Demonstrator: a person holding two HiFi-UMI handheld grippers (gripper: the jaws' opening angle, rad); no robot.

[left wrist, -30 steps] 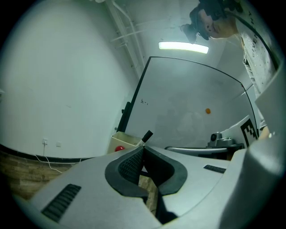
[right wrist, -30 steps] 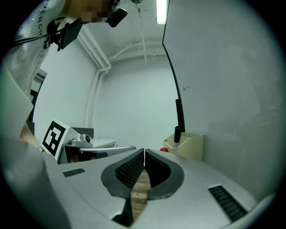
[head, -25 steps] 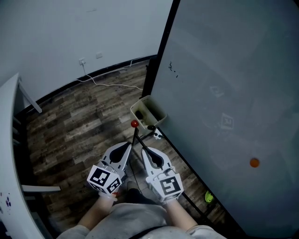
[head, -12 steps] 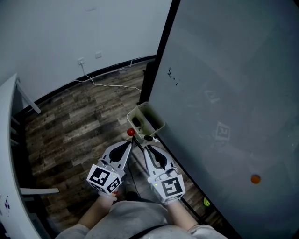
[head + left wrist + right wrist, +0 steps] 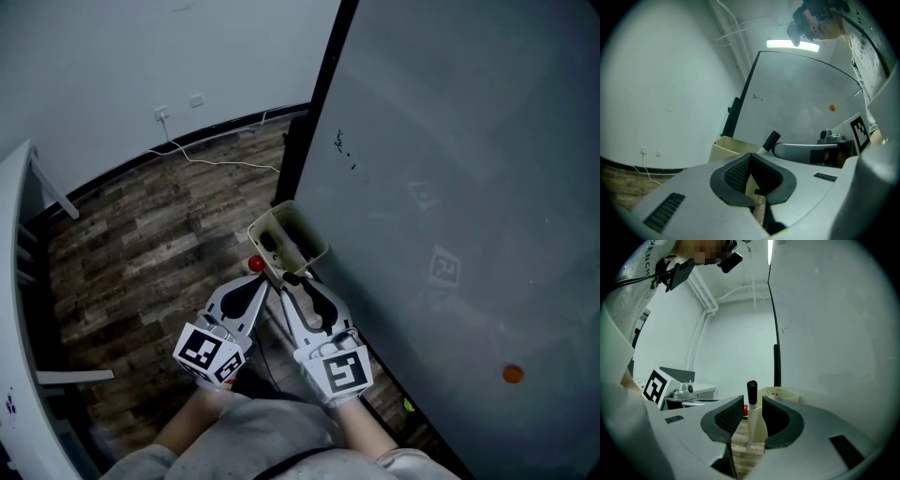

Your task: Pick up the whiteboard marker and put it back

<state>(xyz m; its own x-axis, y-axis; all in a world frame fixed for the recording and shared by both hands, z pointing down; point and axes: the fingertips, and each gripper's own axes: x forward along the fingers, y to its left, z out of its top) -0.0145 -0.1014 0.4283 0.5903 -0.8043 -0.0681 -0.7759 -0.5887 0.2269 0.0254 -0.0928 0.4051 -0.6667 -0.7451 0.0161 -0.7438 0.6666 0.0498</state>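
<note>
Our right gripper [image 5: 752, 404] is clamped on the marker [image 5: 753, 416], black cap upward, near the beige bin [image 5: 785, 393] at the whiteboard [image 5: 469, 187]. Our left gripper [image 5: 750, 157] is closed and empty.

My right gripper [image 5: 752, 414] has a matt grey plastic shell and ribbed black rubber pads [image 5: 727, 417]; the marker [image 5: 752, 403] is smooth white plastic. The floor [image 5: 141, 244] looks like grained wood, the whiteboard [image 5: 469, 187] smooth, faintly glossy.

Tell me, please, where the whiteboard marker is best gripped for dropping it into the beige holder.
Grip the white barrel below the black cap, pads from either side, as the right claw does: the barrel is straight and the capped end pokes out free.
</note>
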